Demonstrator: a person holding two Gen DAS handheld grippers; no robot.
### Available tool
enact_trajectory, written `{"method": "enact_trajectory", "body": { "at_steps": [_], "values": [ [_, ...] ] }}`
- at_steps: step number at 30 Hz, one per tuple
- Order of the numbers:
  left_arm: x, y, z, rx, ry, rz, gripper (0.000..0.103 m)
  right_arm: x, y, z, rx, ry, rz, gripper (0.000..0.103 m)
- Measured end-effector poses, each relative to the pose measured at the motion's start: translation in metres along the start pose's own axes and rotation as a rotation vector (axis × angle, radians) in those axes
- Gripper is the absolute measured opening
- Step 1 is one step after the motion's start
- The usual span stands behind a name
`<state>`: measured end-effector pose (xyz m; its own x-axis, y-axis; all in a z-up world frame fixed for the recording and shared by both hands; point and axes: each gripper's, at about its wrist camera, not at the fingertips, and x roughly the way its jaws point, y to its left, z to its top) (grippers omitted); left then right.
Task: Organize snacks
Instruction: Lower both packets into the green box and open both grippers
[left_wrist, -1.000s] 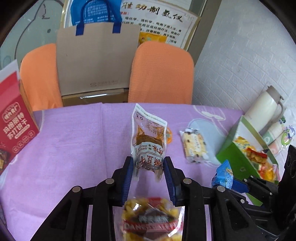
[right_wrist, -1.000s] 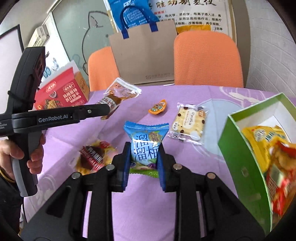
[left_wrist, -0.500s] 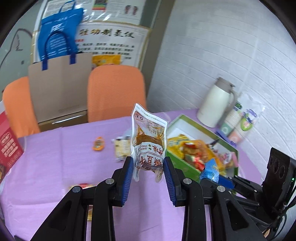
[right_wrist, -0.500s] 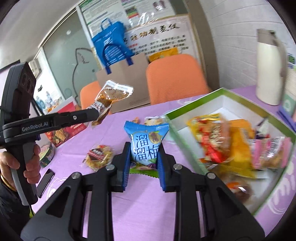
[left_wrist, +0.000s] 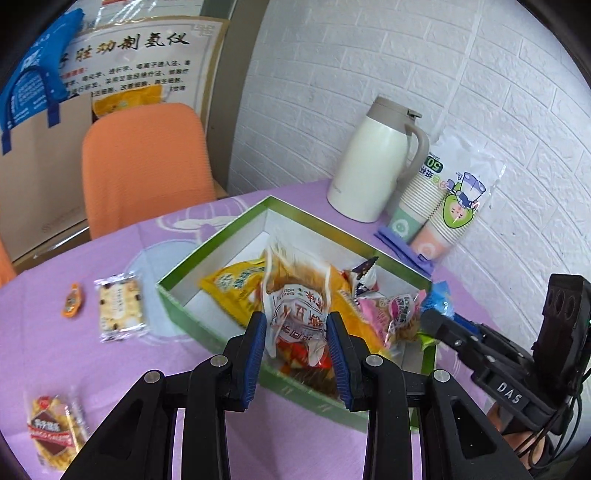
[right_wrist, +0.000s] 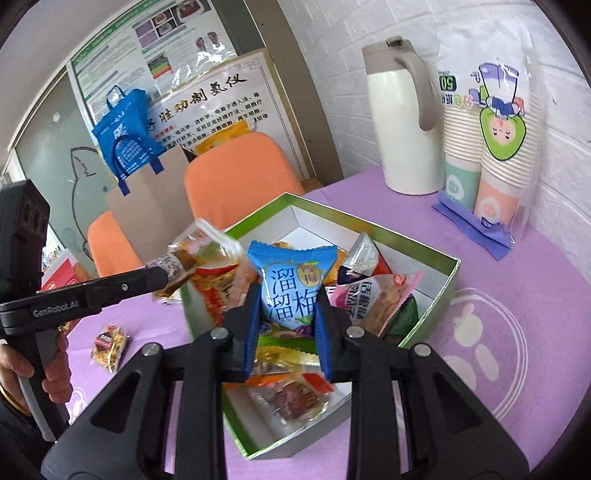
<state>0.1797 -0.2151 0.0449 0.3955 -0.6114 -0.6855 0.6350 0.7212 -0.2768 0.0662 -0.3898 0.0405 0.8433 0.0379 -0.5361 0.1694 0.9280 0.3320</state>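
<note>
1. A clear pouch of brown snack (left_wrist: 295, 314), its lower end clamped between the blue pads of the left gripper (left_wrist: 296, 343), hangs above the open green box (left_wrist: 173, 299), motion-blurred at its upper end.
2. A blue plum-candy packet (right_wrist: 290, 288) stands upright, pinched at both sides by the right gripper (right_wrist: 284, 332), also poised over the box.
3. Inside the box lie a yellow bag (left_wrist: 231, 284), a pink wrapper (right_wrist: 373, 291) and several other packets, heaped together.
4. On the purple tablecloth (right_wrist: 517, 295) outside the box remain a biscuit pack (left_wrist: 120, 304), a small orange sweet (left_wrist: 72, 301) and a red-labelled snack (left_wrist: 51, 428).
5. Beyond the box, a cream thermos jug (left_wrist: 373, 162) stands beside a sleeve of paper cups (left_wrist: 443, 199) against the white brick wall.
6. A hand (right_wrist: 37, 373) grips the left tool's handle at the frame's edge.
</note>
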Motion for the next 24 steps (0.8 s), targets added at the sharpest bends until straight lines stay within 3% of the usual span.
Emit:
{"method": "enact_trajectory", "body": {
  "at_steps": [14, 15, 16, 17, 18, 19, 21, 24],
  "values": [
    [0.045, -0.004, 0.017, 0.012, 0.018, 0.018, 0.037, 0.053, -0.006, 0.01, -0.078, 0.09, 0.005, 0.032],
    [0.043, -0.004, 0.016, 0.016, 0.01, 0.02, 0.039, 0.055, -0.005, 0.01, -0.091, 0.1, 0.002, 0.043],
    [0.041, -0.004, 0.015, 0.022, 0.002, 0.018, 0.052, 0.054, -0.003, 0.01, -0.111, 0.103, -0.01, 0.052],
    [0.037, -0.003, 0.014, 0.024, -0.015, 0.022, 0.062, 0.05, -0.001, 0.008, -0.131, 0.088, -0.025, 0.071],
    [0.03, -0.003, 0.013, 0.02, -0.048, 0.043, 0.084, 0.044, -0.001, 0.007, -0.145, 0.067, -0.035, 0.086],
    [0.022, -0.002, 0.011, 0.011, -0.093, 0.076, 0.095, 0.035, 0.0, 0.005, -0.155, 0.042, -0.044, 0.089],
    [0.005, 0.0, 0.009, 0.003, -0.155, 0.114, 0.103, 0.023, -0.002, 0.003, -0.153, 0.016, -0.046, 0.093],
    [-0.015, 0.005, 0.004, -0.008, -0.174, 0.117, 0.103, 0.003, -0.005, 0.001, -0.121, -0.009, -0.057, 0.101]
  ]
}}
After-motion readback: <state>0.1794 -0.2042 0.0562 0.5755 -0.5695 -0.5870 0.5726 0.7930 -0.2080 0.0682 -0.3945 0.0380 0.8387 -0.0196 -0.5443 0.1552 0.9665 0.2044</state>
